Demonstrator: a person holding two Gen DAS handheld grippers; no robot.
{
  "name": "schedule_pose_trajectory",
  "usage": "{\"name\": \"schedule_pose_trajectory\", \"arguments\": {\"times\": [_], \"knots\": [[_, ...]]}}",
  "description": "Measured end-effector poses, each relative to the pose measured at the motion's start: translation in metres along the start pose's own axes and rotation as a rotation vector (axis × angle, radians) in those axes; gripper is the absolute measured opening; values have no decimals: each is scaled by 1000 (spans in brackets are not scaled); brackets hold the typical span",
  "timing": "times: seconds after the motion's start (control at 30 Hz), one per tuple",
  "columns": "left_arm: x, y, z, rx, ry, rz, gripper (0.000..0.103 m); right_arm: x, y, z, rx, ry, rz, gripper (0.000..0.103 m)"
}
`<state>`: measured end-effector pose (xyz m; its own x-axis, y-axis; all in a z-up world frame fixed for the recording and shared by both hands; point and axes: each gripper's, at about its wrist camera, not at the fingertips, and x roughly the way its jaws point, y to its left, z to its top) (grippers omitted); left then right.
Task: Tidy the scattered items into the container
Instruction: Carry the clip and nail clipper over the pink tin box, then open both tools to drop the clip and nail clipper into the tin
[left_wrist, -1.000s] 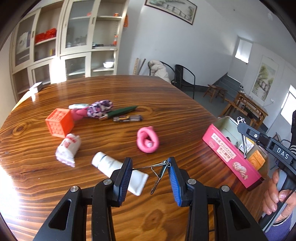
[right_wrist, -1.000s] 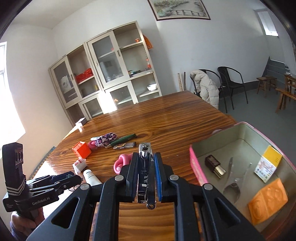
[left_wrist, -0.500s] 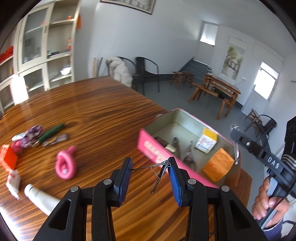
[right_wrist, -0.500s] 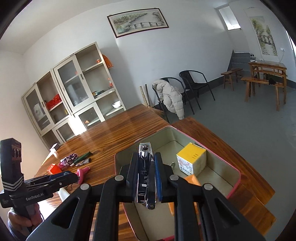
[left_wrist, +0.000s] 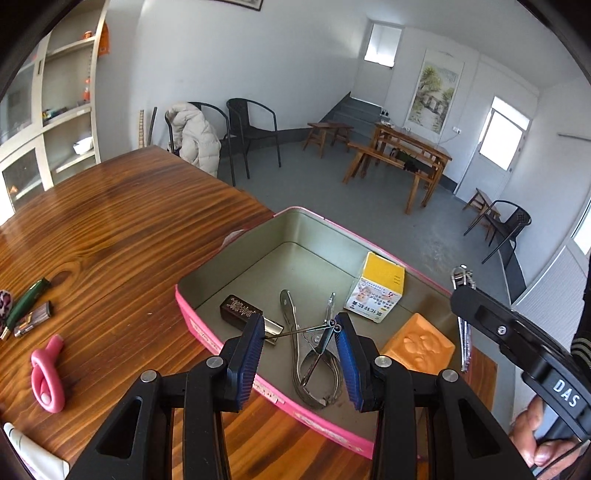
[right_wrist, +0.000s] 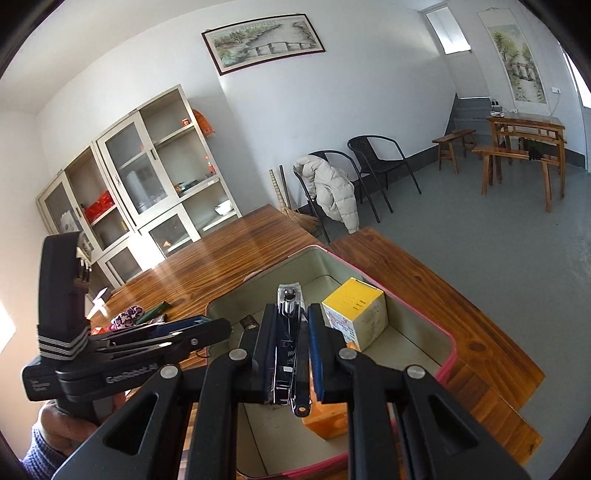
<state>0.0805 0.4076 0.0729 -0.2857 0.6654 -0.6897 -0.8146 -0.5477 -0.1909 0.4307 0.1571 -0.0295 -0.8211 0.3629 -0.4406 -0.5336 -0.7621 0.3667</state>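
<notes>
Jaws, left gripper (left_wrist: 299, 328): clenched on a thin wire clip (left_wrist: 314, 328), which spans pad to pad, hanging over the tin.
Jaws, right gripper (right_wrist: 291, 332): clamped tight on a nail clipper (right_wrist: 290, 347), also above the tin.
Tin (left_wrist: 229, 354): pink outside, grey inside, on the counter (left_wrist: 110, 229) near its edge; holds pliers (left_wrist: 310, 365), yellow box (left_wrist: 376, 291), orange block (left_wrist: 421, 341), small dark case (left_wrist: 240, 308).
Risk: wire clip could snag a pad on release and flick out; both grippers crowd one opening and may collide.
Left out: pink loop toy (left_wrist: 48, 373), green pen (left_wrist: 26, 301), white tube (left_wrist: 33, 454) lie well apart from the tin.
</notes>
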Motion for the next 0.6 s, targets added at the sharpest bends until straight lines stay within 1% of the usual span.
{"name": "schedule_pose_trajectory", "arguments": {"times": [0.1, 0.13, 0.17, 0.2, 0.23, 0.3, 0.4, 0.6], "knots": [[8, 2, 0, 7, 14, 14, 41, 3, -3, 0, 8, 8, -2, 18], [11, 3, 0, 6, 27, 21, 44, 4, -3, 0, 9, 9, -3, 18], [13, 5, -1, 2, 37, 23, 50, 5, -4, 0, 10, 10, -4, 18], [14, 7, -2, -5, 38, 21, 68, 6, -3, 0, 10, 11, -6, 18], [10, 8, -3, -10, 18, 11, 77, 7, -2, 1, 9, 12, -7, 18], [3, 10, -4, -16, -18, 23, 86, 8, 0, 1, 8, 14, -9, 18], [-6, 14, -3, -14, -43, 42, 86, 10, 3, 2, 8, 19, -11, 18], [-27, 35, -4, -79, -73, 53, 86, 13, 14, 1, -11, 28, 4, 18]]}}
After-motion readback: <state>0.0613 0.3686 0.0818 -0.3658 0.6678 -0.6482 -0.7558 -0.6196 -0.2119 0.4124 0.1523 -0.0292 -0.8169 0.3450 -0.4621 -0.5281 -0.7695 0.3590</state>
